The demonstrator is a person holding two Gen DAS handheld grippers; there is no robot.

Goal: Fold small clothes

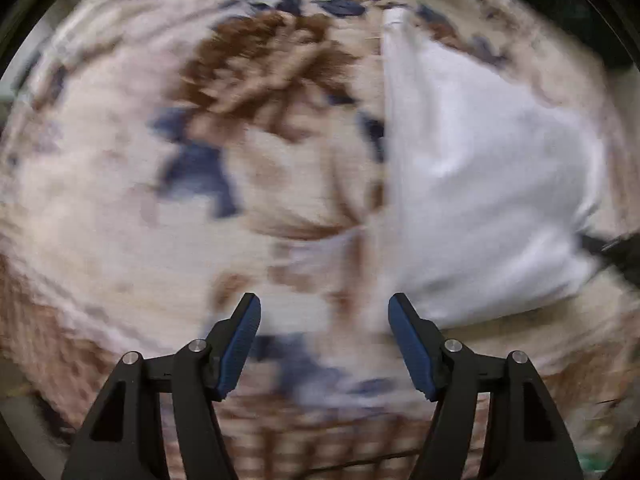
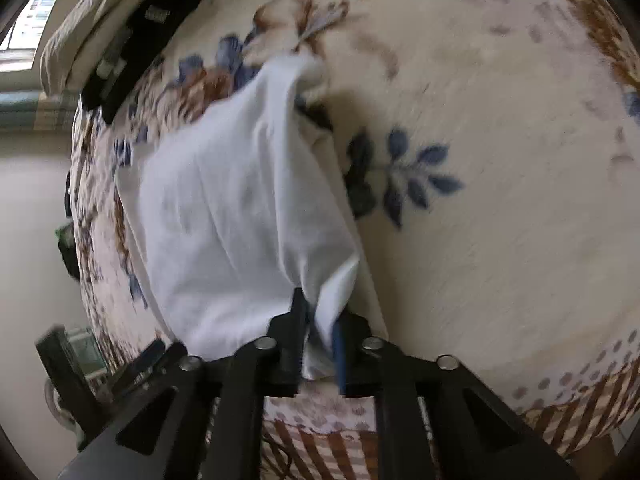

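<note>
In the right wrist view, the right tool (image 2: 318,340) sits at six o'clock with its fingers clamped on a bunched lower corner of the small white cotton garment (image 2: 240,216), which rises from the pinch toward eleven o'clock, lifted and draped over the cream floral blanket with brown and blue flowers (image 2: 500,160). In the left wrist view, the left tool (image 1: 324,344) hangs with its blue-padded fingers (image 1: 240,344) wide apart and gripping nothing above the blanket (image 1: 120,220). The garment (image 1: 480,184) lies beyond at two o'clock, with motion blur softening its edges.
</note>
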